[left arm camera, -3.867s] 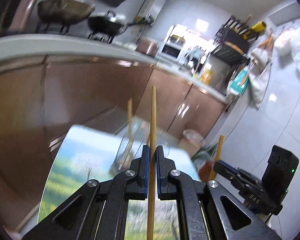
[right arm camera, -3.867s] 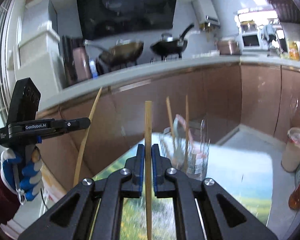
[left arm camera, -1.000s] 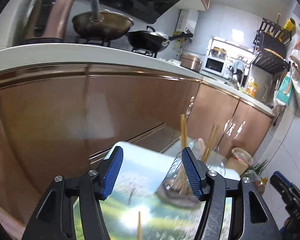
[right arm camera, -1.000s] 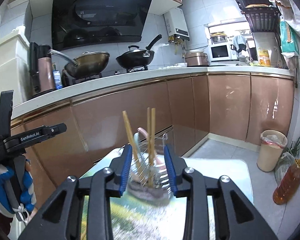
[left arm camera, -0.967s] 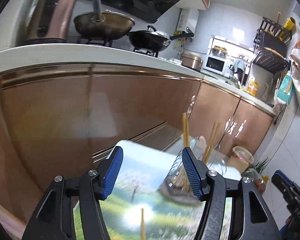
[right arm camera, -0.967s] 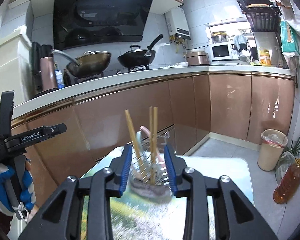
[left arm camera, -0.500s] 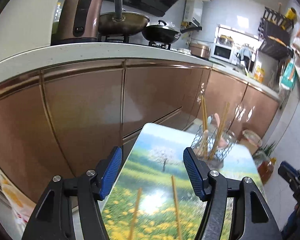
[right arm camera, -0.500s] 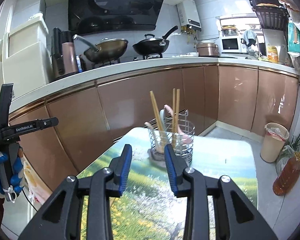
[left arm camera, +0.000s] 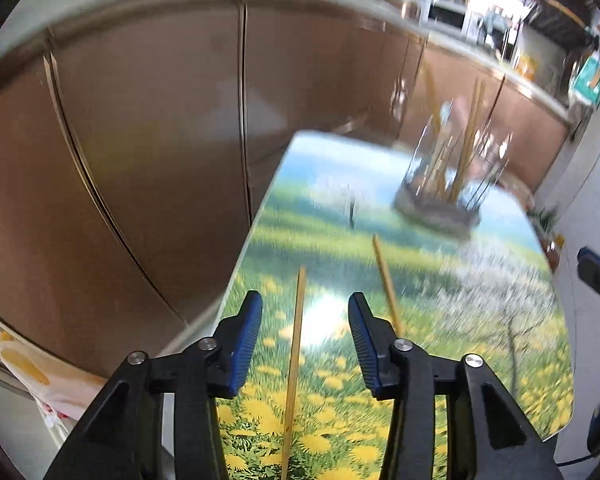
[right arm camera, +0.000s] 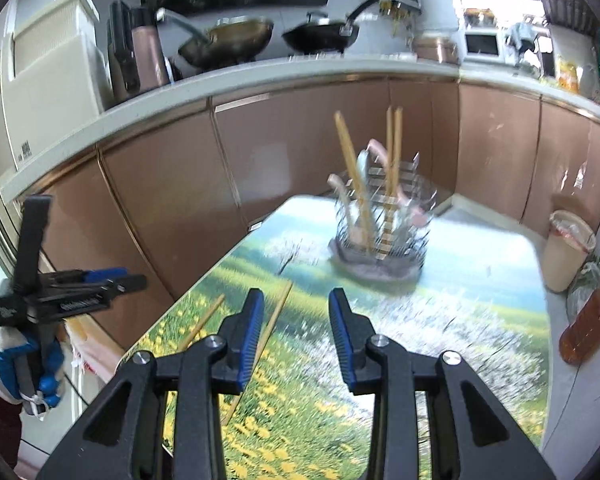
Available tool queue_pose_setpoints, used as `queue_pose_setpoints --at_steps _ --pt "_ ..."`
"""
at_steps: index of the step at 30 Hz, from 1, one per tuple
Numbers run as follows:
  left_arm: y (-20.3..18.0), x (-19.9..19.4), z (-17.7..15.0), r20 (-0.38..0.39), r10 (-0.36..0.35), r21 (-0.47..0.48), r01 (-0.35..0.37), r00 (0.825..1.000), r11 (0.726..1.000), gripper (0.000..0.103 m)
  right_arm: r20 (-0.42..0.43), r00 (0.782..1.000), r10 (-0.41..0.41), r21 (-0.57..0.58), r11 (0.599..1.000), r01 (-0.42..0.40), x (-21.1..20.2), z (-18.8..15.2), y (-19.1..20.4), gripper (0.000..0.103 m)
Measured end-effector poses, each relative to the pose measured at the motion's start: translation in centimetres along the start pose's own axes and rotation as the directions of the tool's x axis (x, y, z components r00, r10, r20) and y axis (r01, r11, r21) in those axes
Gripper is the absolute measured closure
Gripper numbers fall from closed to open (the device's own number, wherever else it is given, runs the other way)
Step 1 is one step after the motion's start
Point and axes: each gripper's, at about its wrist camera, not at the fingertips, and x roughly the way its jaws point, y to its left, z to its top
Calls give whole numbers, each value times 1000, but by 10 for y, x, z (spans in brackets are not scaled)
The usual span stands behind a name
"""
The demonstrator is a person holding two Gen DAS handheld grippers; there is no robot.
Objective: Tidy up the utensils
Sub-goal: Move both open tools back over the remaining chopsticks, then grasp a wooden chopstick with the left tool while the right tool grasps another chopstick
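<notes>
With the left tongs [left arm camera: 303,332] empty and closing astride the chopstick [left arm camera: 294,364] lying at lower centre on the table [left arm camera: 499,320], keep it centred before clamping, while the right tongs [right arm camera: 296,330] hover parted and empty near the second chopstick [right arm camera: 260,344].

The desk [right arm camera: 479,280] lies open on its near right. The wire holder [right arm camera: 383,232] blocks the far middle, and 2 chopsticks [right arm camera: 274,320] lie near left.
</notes>
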Motion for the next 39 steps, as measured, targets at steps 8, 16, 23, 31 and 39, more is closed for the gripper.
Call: queue_pose_setpoints --at_steps 8,16,23,31,39 --pt "1 65 -8 -160 2 46 6 987 999 61 -178 982 69 17 998 -67 73 -14 11 71" --pt "6 110 -4 -249 32 93 -9 968 996 65 -298 949 100 9 995 -102 134 -18 19 71" --pt "7 128 4 -272 31 122 3 962 993 66 -407 906 113 30 993 -110 184 -24 23 71" --pt "4 131 7 -276 24 173 25 961 985 73 -487 871 65 -16 996 -83 223 -19 32 71" --pt "-6 132 5 -279 16 221 48 960 974 90 -539 842 -3 -134 987 -83 232 -13 41 74"
